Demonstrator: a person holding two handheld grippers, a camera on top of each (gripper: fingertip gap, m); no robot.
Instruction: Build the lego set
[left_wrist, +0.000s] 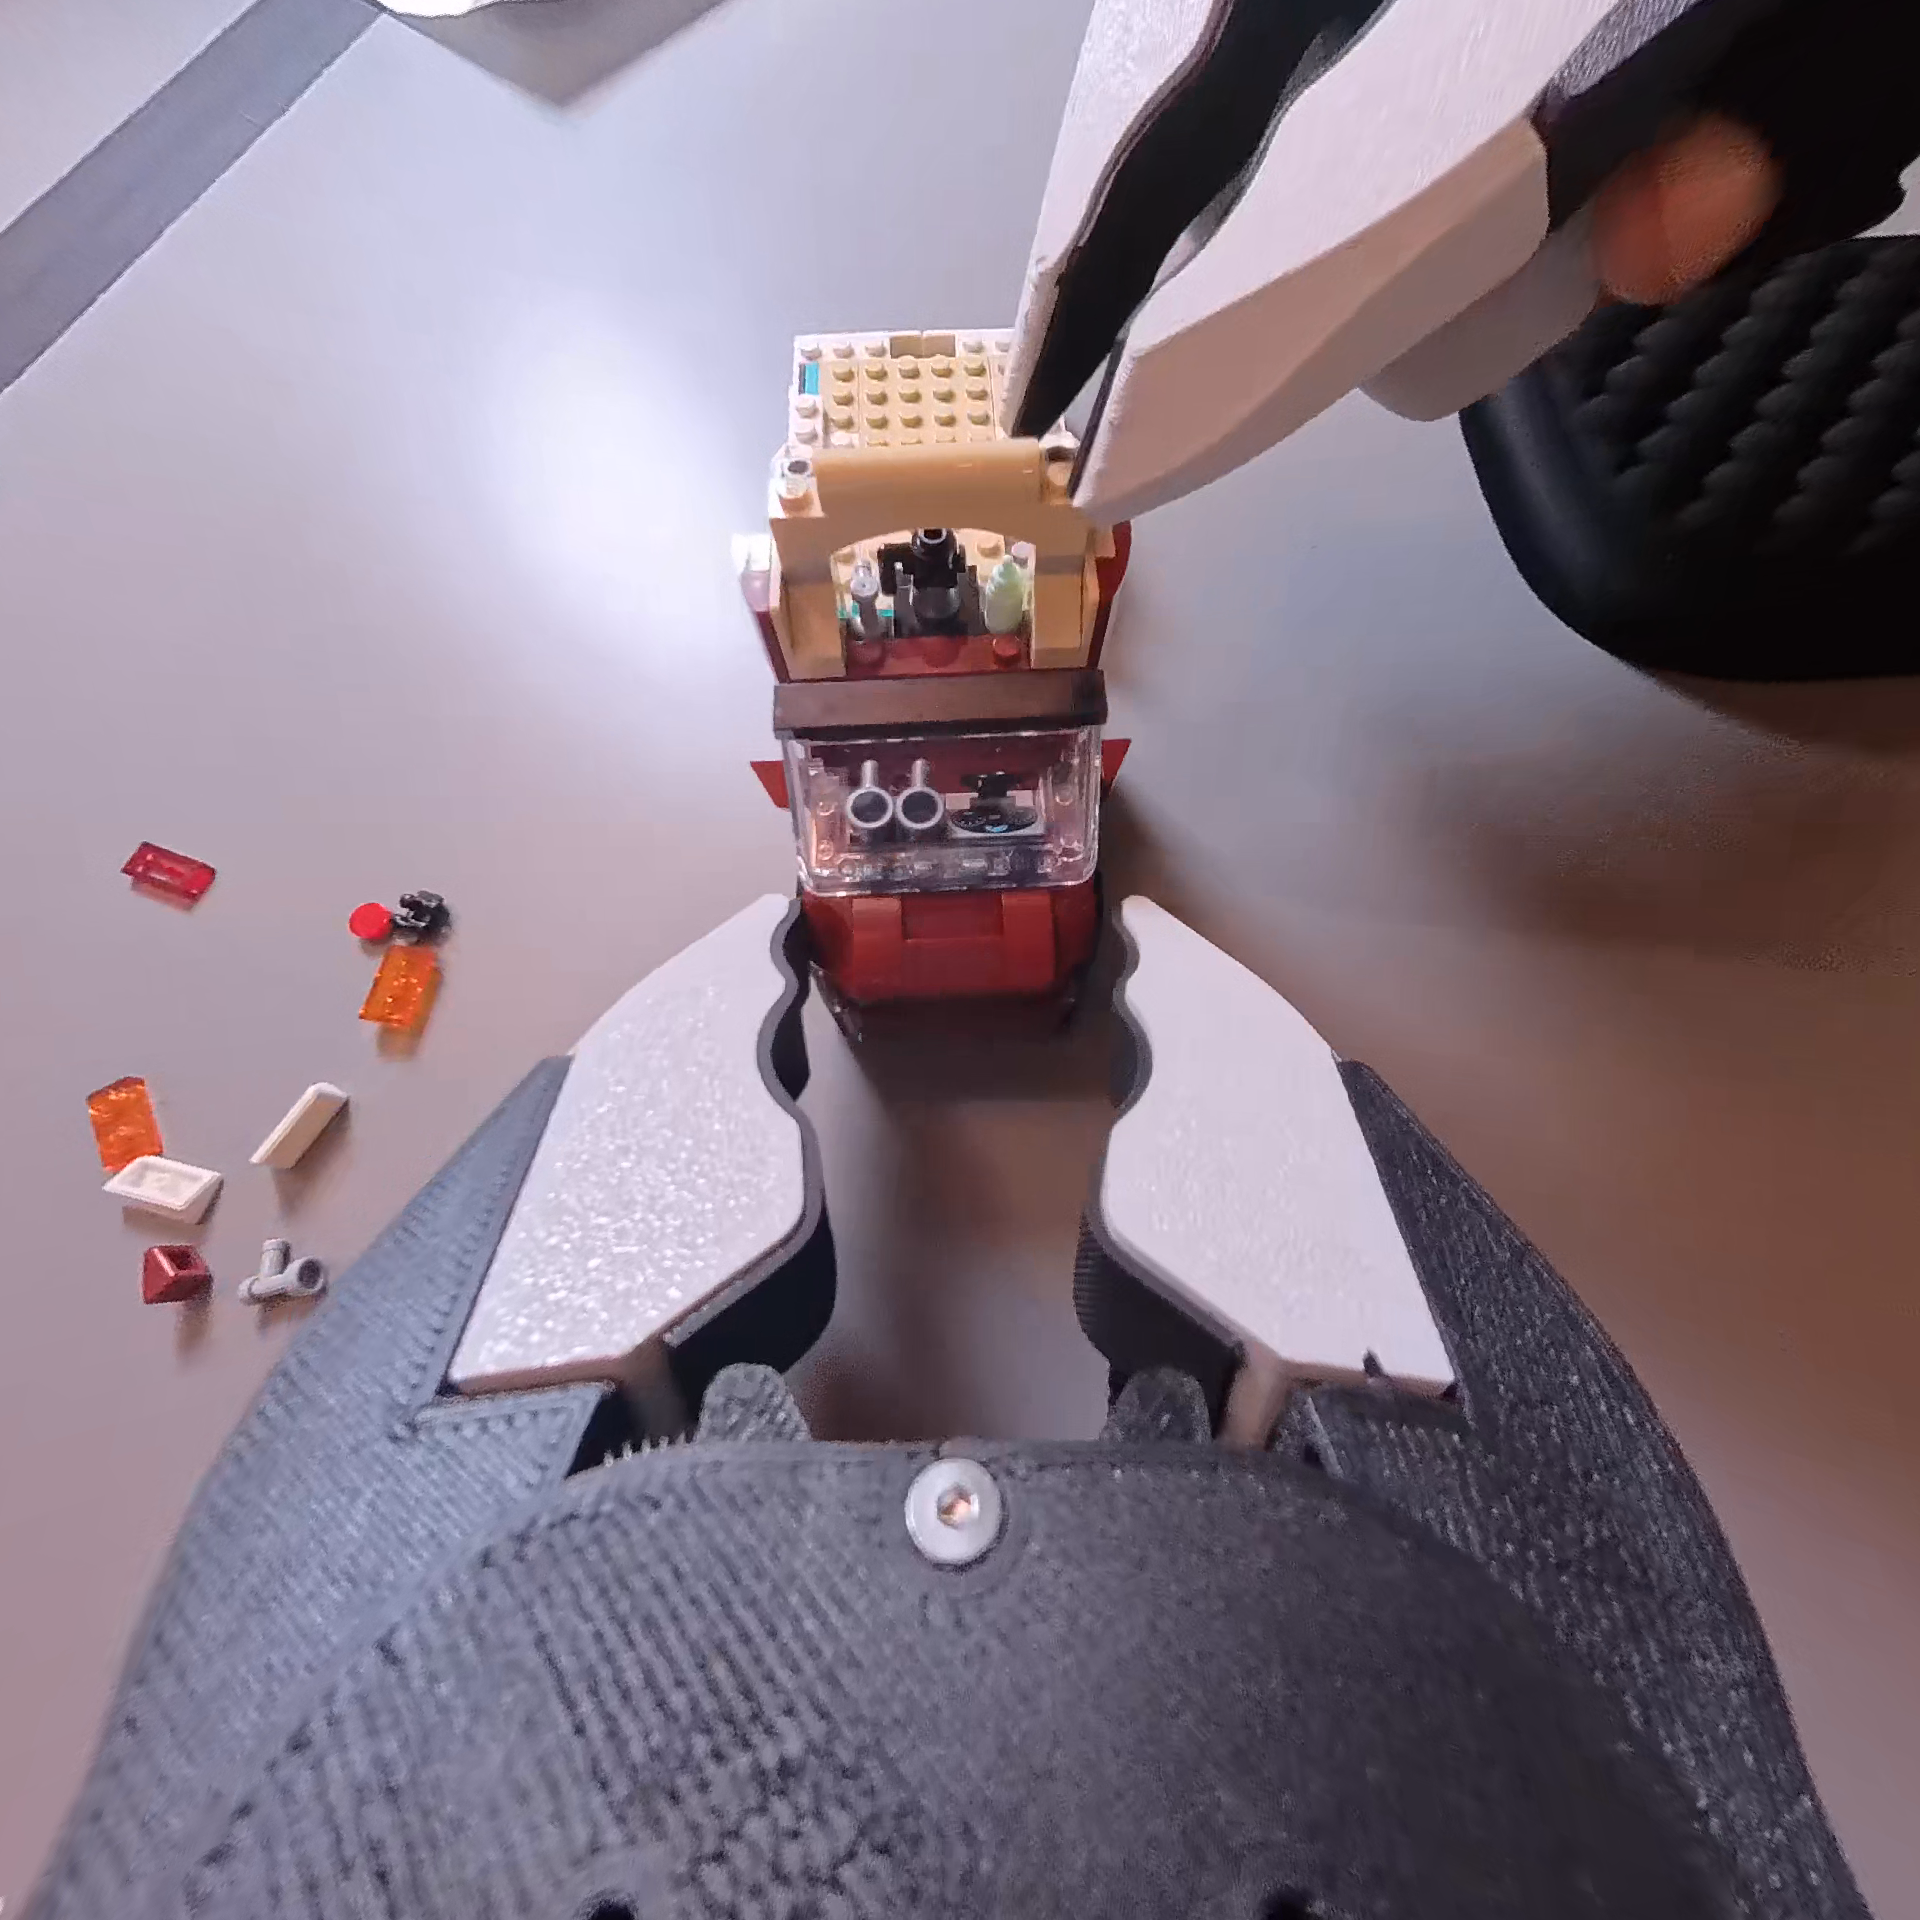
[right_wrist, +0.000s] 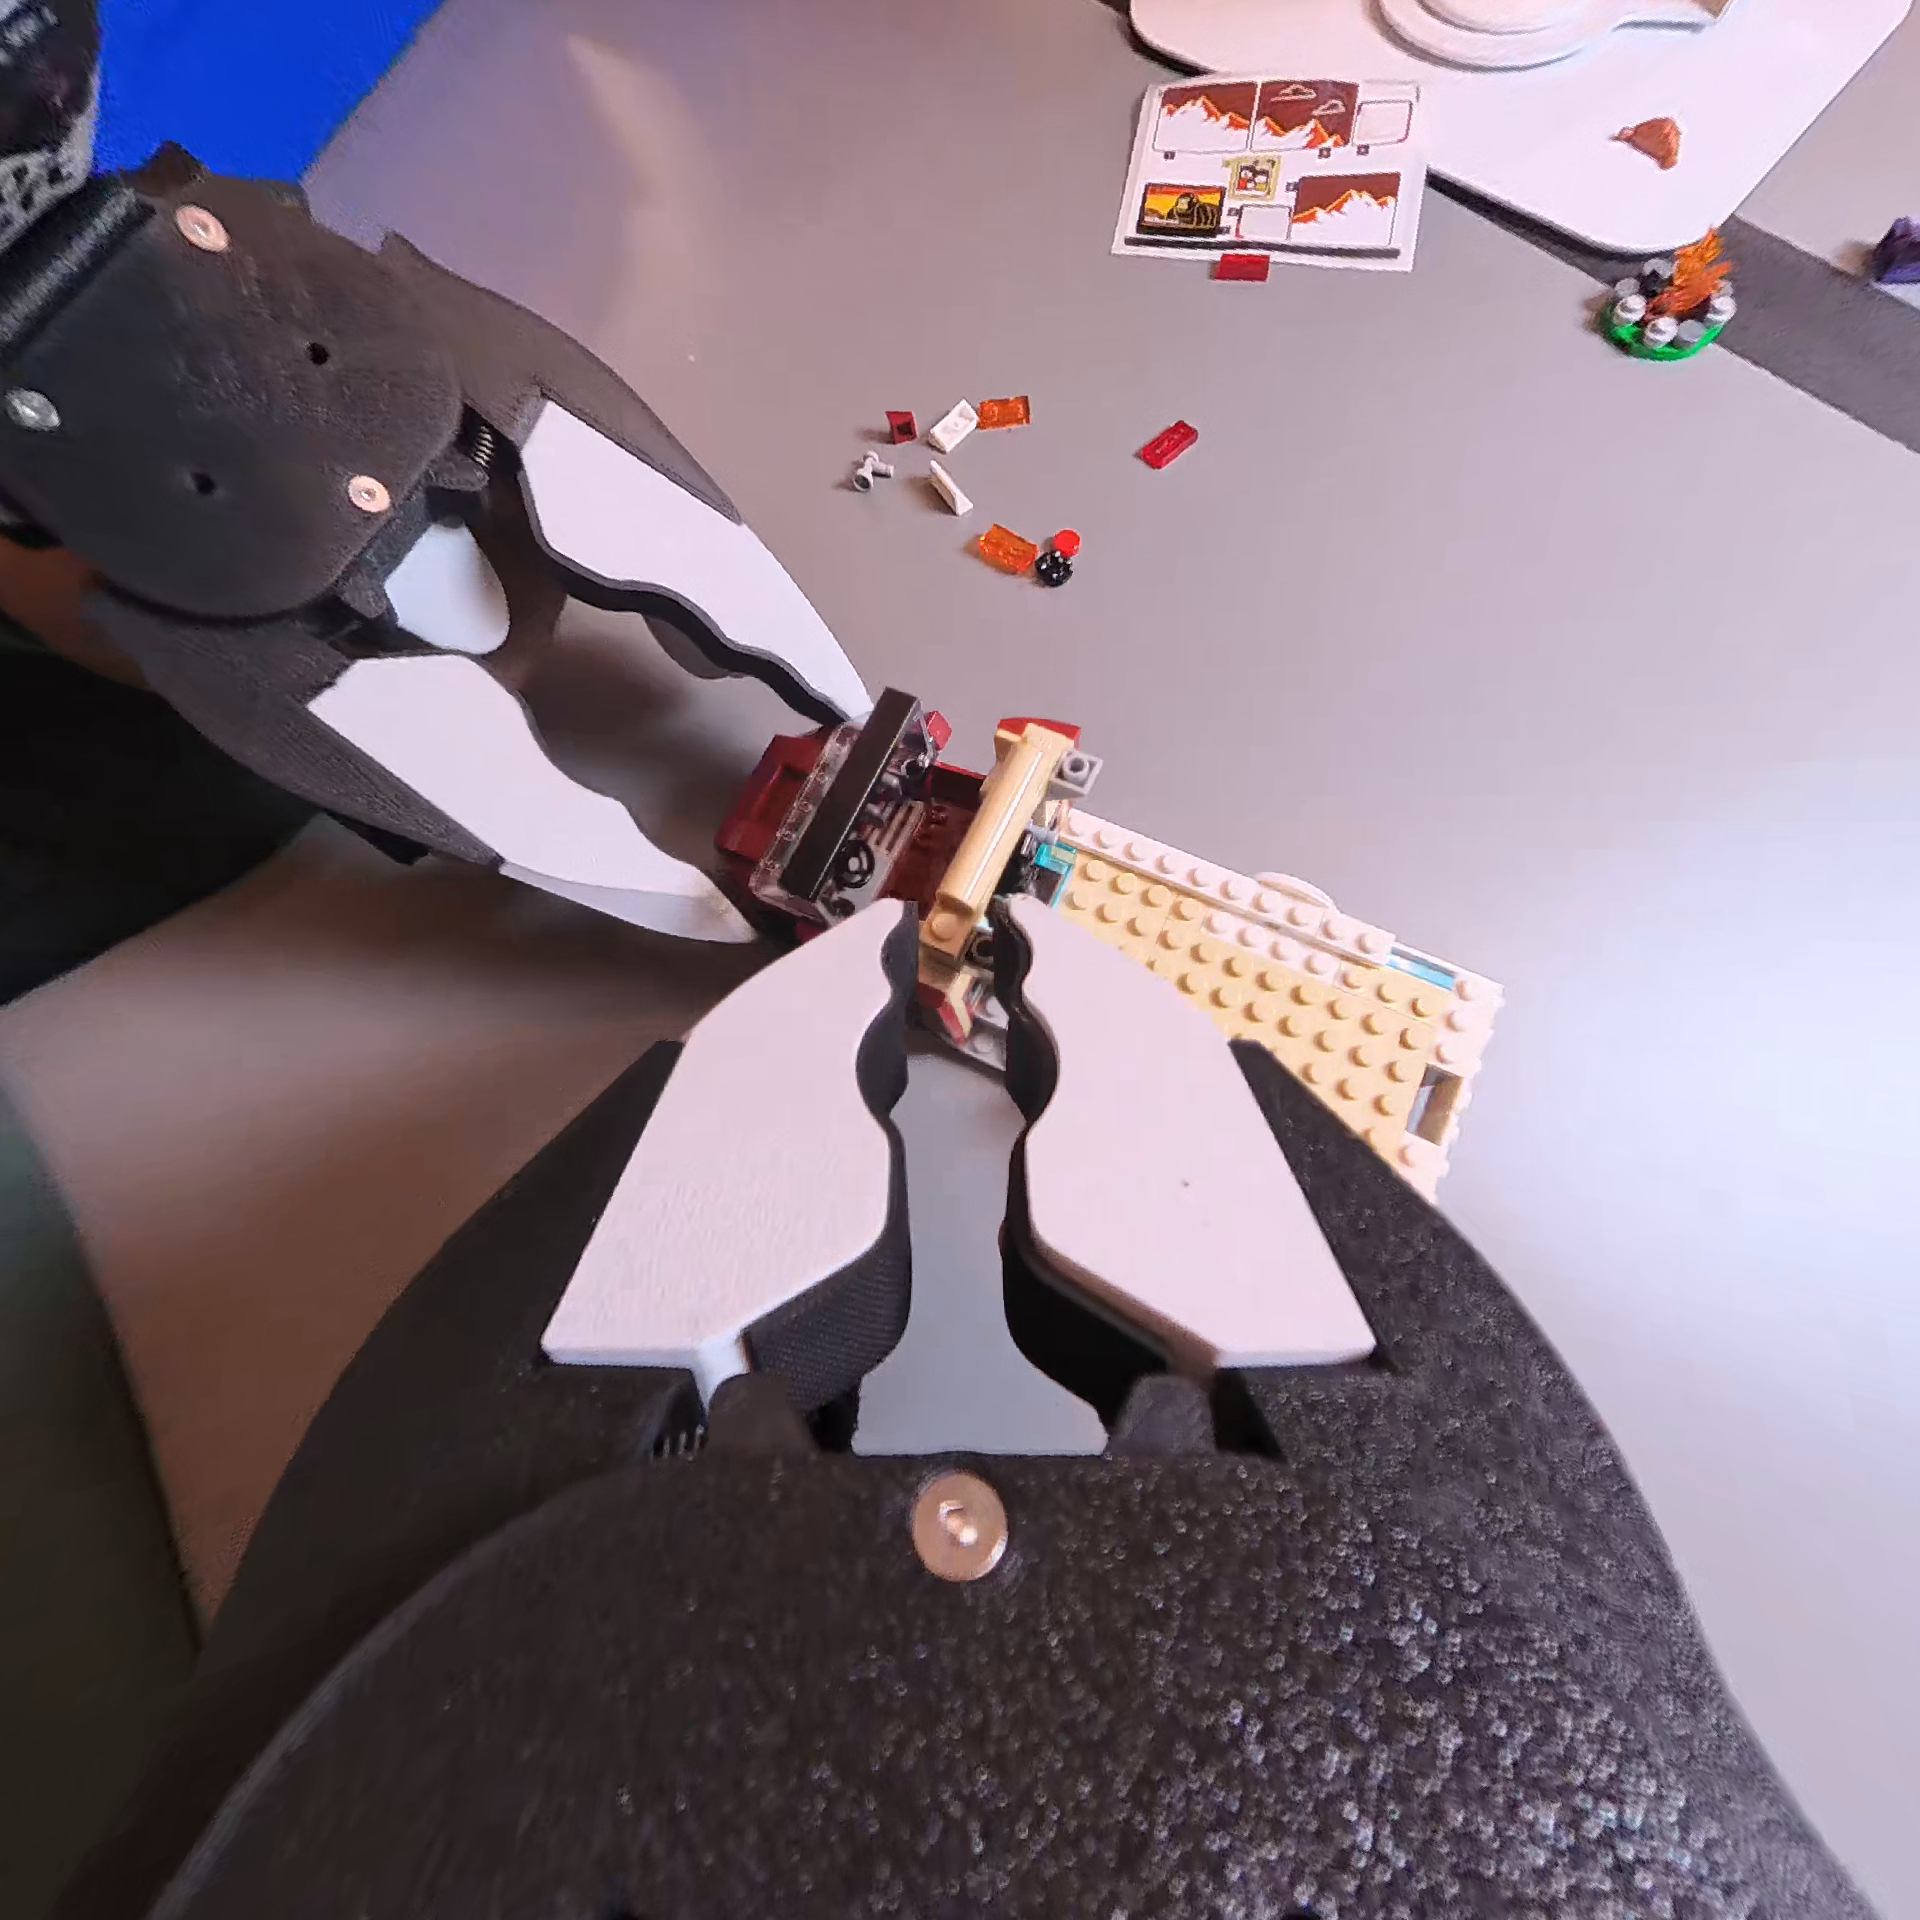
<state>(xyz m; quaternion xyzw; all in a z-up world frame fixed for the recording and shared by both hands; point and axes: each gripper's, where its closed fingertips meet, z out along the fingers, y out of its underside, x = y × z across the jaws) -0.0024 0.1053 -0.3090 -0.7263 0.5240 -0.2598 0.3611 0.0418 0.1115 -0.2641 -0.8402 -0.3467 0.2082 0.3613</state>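
Resting on the grey desk (right_wrist: 1455, 675), the lego camper van (left_wrist: 940, 665) sits between my two tools. My left gripper (left_wrist: 951, 935) has its jaws spread about the dark red nose of the van, touching both sides and holding it. My right gripper (right_wrist: 951, 914) comes at the van's side with narrow jaws set around the end of the tan arch (left_wrist: 935, 499) behind the clear windscreen (left_wrist: 940, 810); whether they truly pinch it, I cannot tell. The tan studded roof (right_wrist: 1278, 997) stretches away behind the arch. A sticker sheet (right_wrist: 1273, 171) lies well apart near the desk's far edge. Nearer, loose small pieces (left_wrist: 260, 1060) are scattered: orange, white, red, black and grey.
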